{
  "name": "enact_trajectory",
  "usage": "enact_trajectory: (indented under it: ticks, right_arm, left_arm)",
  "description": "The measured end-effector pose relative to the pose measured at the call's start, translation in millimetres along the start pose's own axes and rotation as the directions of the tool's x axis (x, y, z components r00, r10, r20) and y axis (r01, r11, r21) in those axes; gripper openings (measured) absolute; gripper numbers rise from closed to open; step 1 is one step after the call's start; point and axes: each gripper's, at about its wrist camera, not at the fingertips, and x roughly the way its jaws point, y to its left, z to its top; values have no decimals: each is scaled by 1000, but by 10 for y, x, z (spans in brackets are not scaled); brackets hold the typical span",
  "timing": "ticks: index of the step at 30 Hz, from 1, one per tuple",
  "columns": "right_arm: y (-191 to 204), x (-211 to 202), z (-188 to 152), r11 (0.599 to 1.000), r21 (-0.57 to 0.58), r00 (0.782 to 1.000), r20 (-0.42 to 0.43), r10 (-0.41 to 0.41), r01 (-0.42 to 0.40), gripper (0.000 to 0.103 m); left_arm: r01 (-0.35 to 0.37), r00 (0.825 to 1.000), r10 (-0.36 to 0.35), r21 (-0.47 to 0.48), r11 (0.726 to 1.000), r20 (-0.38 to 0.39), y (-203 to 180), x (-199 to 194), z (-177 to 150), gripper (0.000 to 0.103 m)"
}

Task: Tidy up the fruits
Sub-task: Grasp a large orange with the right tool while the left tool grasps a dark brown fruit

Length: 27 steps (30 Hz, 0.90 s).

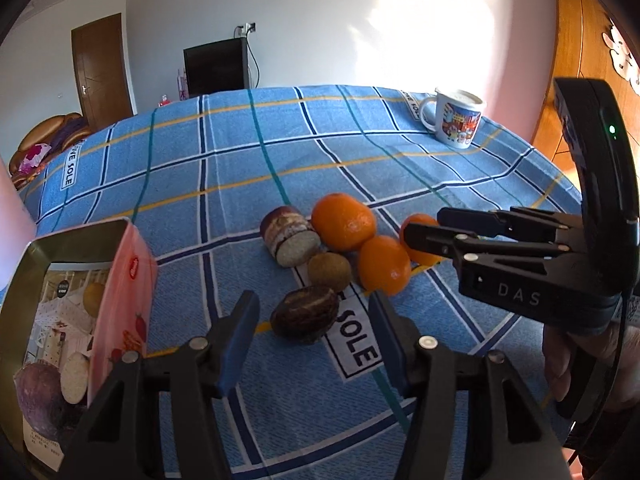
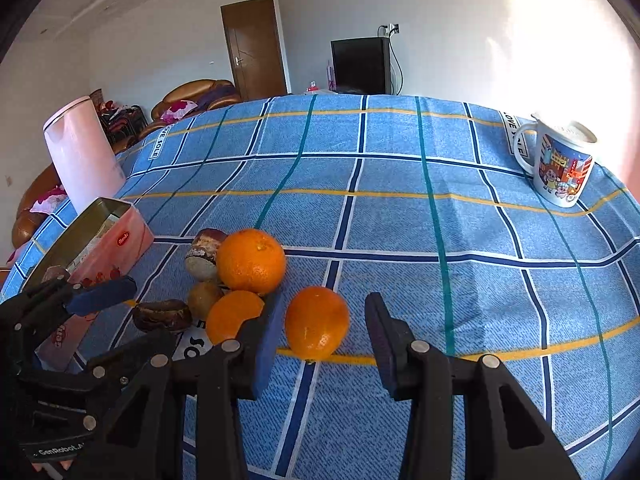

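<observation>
Only the right wrist view shows the pink kettle (image 2: 82, 152); both the left gripper (image 1: 312, 332) and right gripper (image 2: 320, 344) gape empty.

In the left wrist view the right gripper (image 1: 420, 232) covers most of the far orange (image 1: 418, 226), so whether its fingers (image 1: 424, 242) touch the fruit cannot be told. The open box (image 1: 86, 308) runs off the left edge, its contents only partly seen. In the right wrist view the middle orange (image 2: 234, 314) sits partly behind a finger, the kiwi (image 2: 204, 298) is half hidden by fruit, and the left gripper (image 2: 92, 308) is cut by the frame's edge. The hand (image 1: 560, 364) shows only in part.
</observation>
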Motion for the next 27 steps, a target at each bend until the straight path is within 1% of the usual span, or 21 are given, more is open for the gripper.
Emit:
enact_trajectory:
  ticks: [1, 3, 4, 5, 7, 12, 14, 21, 27]
  right_arm:
    - [-7, 31, 3, 1000, 2, 1000, -15, 3, -3, 44]
    - [-12, 59, 3, 1000, 4, 999, -28, 17, -17, 43]
    - [-4, 63, 2, 1000, 0, 999, -31, 24, -24, 38]
    - [2, 70, 1, 1000, -3, 999, -34, 24, -24, 36]
    - [-1, 72, -1, 1000, -1, 999, -36, 28, -28, 35]
    - [-25, 57, -5, 999, 13, 999, -29, 38, -38, 34]
    - [-21, 26, -7, 999, 12, 999, -14, 36, -36, 34]
    - [13, -119, -21, 1000, -1, 998, 57, 32, -32, 34]
    - [47, -224, -29, 998, -22, 992, 112, 54, -52, 34]
  left_arm:
    - [2, 1000, -2, 1, 1000, -8, -4, 25, 7, 50]
    - [-4, 1000, 4, -3, 1000, -14, -2, 46, 13, 45]
    - [-7, 1000, 7, -5, 1000, -14, 0, 44, 10, 42]
    - [-12, 1000, 11, -4, 1000, -14, 0, 45, 9, 41]
    - [-16, 1000, 16, -2, 1000, -14, 4, 44, 10, 39]
    - [4, 1000, -4, -25, 1000, -10, 65, 34, 9, 38]
    - [4, 1000, -4, -27, 1000, 6, 72, 5, 7, 38]
    - [-36, 997, 36, -12, 999, 66, 46, -103, 0, 38]
    - [-54, 991, 57, -30, 998, 119, 83, -197, -11, 38]
